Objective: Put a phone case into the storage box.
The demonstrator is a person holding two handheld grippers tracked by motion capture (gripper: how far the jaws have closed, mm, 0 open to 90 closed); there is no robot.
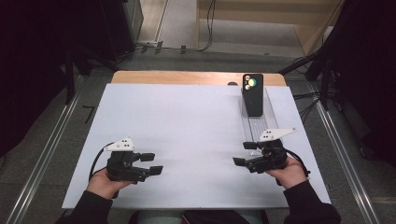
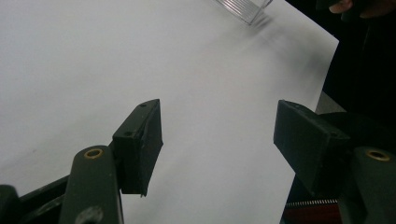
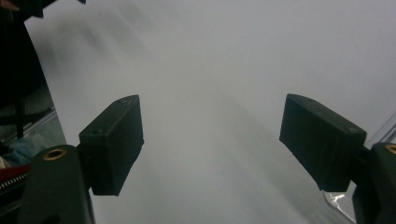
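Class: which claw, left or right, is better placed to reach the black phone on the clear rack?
Right. The right claw sits open beside the clear rack holding the phone; the left claw is across the table.

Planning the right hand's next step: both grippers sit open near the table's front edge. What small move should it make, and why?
Probably ease the right gripper forward along the clear rack toward the upright phone; its jaws stand open and empty, and the phone stands beyond it.

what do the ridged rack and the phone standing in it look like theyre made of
Rack: seems clear plastic or acrylic; the white surface shows through it and its ridges glint. Phone: the back looks matte black, maybe a plastic or rubbery case, with no sheen except at the shiny lenses.
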